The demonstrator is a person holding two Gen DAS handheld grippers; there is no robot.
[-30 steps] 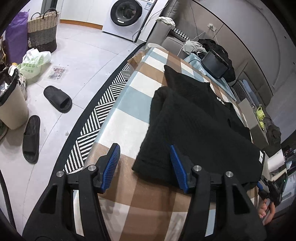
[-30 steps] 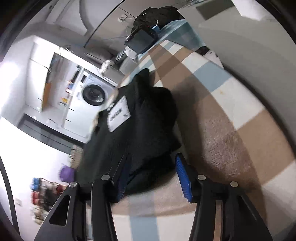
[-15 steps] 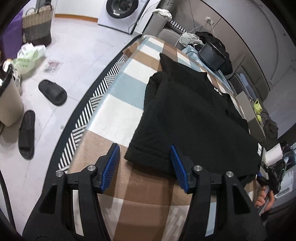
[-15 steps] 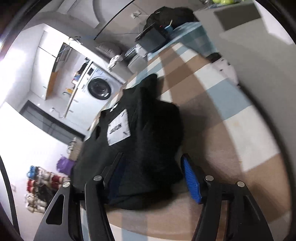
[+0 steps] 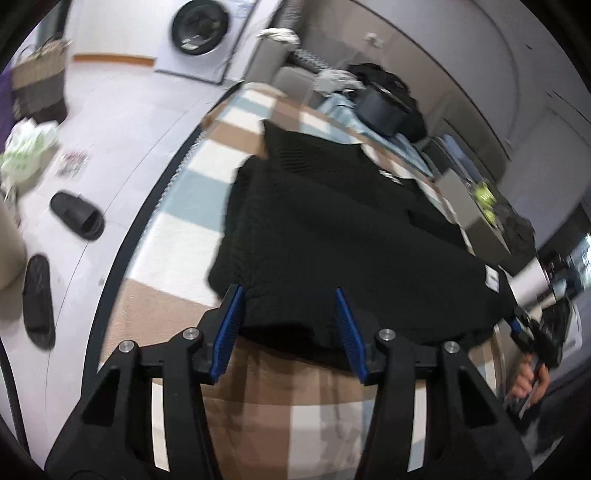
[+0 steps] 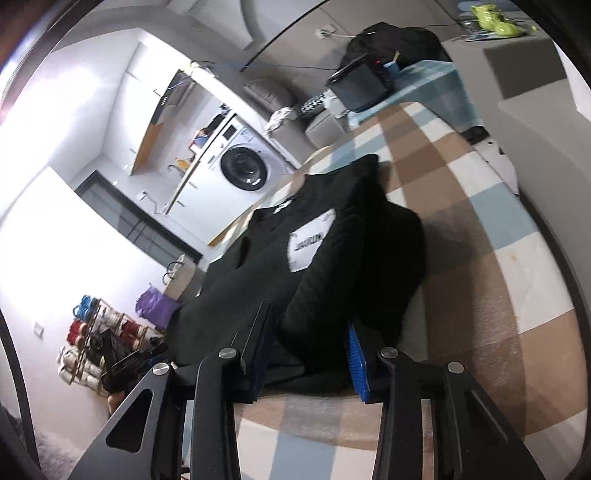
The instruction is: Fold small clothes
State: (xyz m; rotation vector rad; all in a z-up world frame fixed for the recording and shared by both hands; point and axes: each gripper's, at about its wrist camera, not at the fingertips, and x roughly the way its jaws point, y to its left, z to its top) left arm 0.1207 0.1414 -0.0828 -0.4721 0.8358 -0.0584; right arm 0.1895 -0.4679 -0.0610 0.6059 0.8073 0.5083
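Observation:
A black knit garment (image 5: pixel 332 221) lies folded lengthwise on the checked tablecloth (image 5: pixel 177 240), a white label (image 6: pixel 312 240) on its top side. My left gripper (image 5: pixel 290 317) straddles the near hem at one corner. Its jaws are closing with cloth between them, but the pads do not clearly press. At the other corner my right gripper (image 6: pixel 308 343) is closing too, and the garment (image 6: pixel 332 280) is bunched into a ridge between its pads. The left wrist view shows the right gripper (image 5: pixel 524 332) and a hand at the far right.
Two black slippers (image 5: pixel 77 221) lie on the white floor left of the table, beside a striped rug edge. A washing machine (image 5: pixel 207 33) and a woven basket (image 5: pixel 37 85) stand further back. A dark bag and a tablet (image 5: pixel 384 110) sit past the table's far end.
Both grippers have come forward over the near hem and narrowed around it. The right jaws widened, then closed in on the cloth. The hem now looks slightly raised off the table.

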